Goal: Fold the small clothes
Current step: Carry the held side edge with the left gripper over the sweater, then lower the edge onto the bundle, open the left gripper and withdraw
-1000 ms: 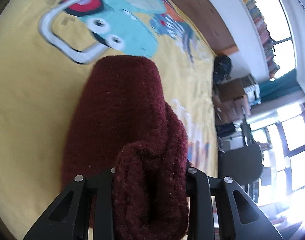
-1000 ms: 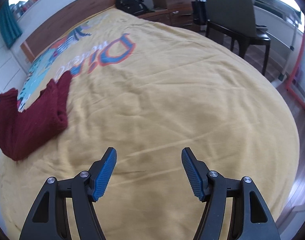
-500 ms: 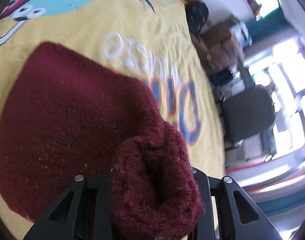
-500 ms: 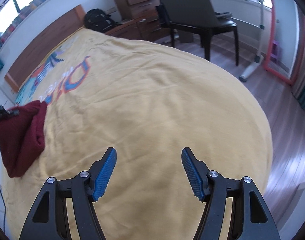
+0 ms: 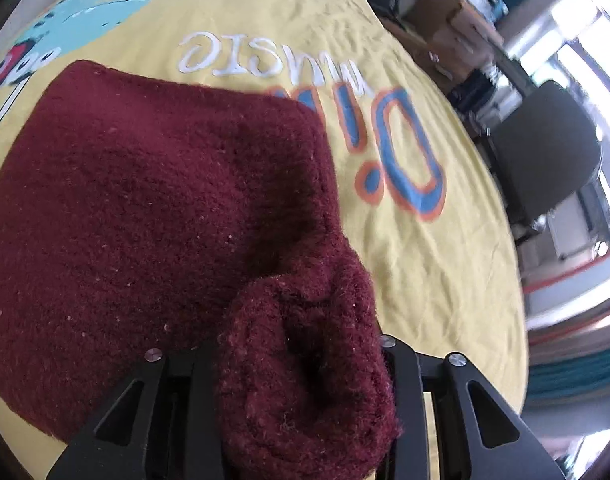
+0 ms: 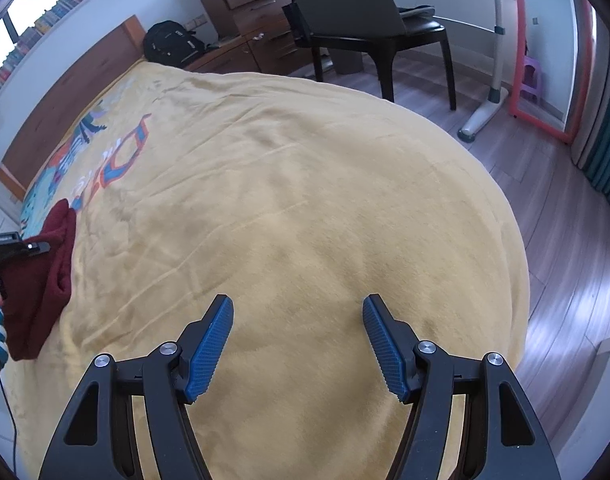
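The left tongs (image 5: 305,364) are clenched on a thick bunched fold of the maroon knit garment (image 5: 153,200), the gathered wool filling the gap between the two black fingers. Compared with a second ago, when the garment hung as a narrow column over the cartoon print near the bed's head end, it now spreads as a broad panel across the yellow bedspread (image 5: 445,280), its far edge reaching the white lettering (image 5: 265,56) and its right edge lying just beside the blue-and-orange letter (image 5: 401,152). The left view has swung toward the side of the bed facing the dark chair (image 5: 545,160). Judgement: the gripped edge is being carried over the body of the garment, so a fold is under way but not yet laid down. The right tongs (image 6: 297,344) are released, blue pads (image 6: 209,344) well apart, grasping nothing, hovering over bare bedspread near the foot edge; from there the garment (image 6: 37,292) shows at the left edge of the bed, well away. The right tongs play no part in this fold at present.
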{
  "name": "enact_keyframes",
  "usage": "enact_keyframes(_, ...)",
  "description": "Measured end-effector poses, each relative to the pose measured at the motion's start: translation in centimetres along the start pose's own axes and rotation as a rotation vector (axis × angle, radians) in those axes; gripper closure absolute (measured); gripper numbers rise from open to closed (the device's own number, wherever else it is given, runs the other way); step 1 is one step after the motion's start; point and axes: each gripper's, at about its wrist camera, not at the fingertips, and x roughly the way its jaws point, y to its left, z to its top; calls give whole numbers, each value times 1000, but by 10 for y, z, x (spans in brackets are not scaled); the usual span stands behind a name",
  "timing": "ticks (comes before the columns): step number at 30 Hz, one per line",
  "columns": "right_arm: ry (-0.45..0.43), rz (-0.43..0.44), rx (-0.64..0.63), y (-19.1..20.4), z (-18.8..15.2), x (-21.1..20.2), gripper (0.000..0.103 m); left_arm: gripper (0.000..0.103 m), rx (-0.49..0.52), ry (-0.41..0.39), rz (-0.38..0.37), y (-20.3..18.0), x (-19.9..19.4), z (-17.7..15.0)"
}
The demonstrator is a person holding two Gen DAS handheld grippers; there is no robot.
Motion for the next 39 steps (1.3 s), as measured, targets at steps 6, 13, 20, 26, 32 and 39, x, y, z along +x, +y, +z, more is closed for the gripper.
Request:
enact_keyframes(6, -13, -21, 10, -8, 1, -12, 34, 52, 33, 7, -24, -13, -3, -2)
enact_keyframes(13, -30, -31, 4, -8, 0, -30, 34, 48, 60, 9, -29, -24, -10, -1)
enact_keyframes(20, -53, -27, -13, 2, 0, -51, 34, 45, 105, -2, -121, -42, -37, -2)
enact_keyframes(26, -63, -12, -55, 21, -1, -66, 34, 45, 179, -15, -193, -51, -69, -10)
enact_keyframes(32, -80, 16, -95, 48, -4, -85, 34, 45, 217, -51, -174, -27, -108, -21)
enact_keyframes(39, -96, 67, -165, 93, -12, -106, 34, 45, 181, -106, -118, 31, -155, -33)
